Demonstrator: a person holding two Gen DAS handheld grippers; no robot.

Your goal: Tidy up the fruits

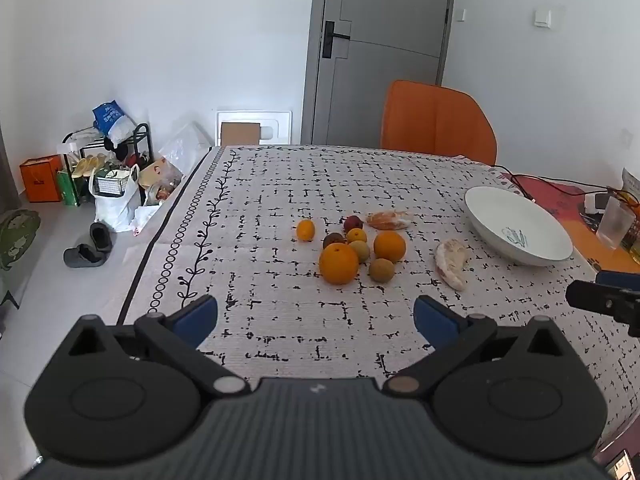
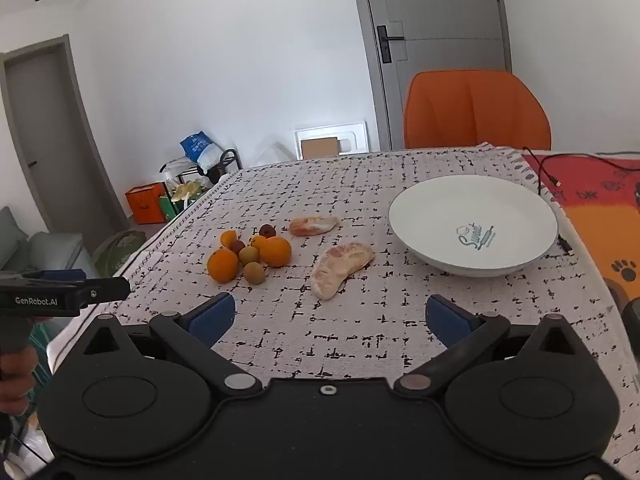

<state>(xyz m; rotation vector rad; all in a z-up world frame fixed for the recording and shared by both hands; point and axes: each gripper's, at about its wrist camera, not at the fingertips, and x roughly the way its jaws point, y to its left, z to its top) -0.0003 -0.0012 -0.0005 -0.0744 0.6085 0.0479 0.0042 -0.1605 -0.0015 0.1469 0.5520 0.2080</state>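
Your left gripper and right gripper both gape empty; the fruit cluster sits left of the bowl, two pieces, perhaps pomelo segments, between.

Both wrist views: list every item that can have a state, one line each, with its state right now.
left gripper: open, empty, above the cloth
right gripper: open, empty, above the cloth
white bowl: upright, empty
fruit cluster: loose on the tablecloth, outside the bowl
two peeled citrus segments: lying on the cloth, apart
grey door: closed
orange chair: unoccupied
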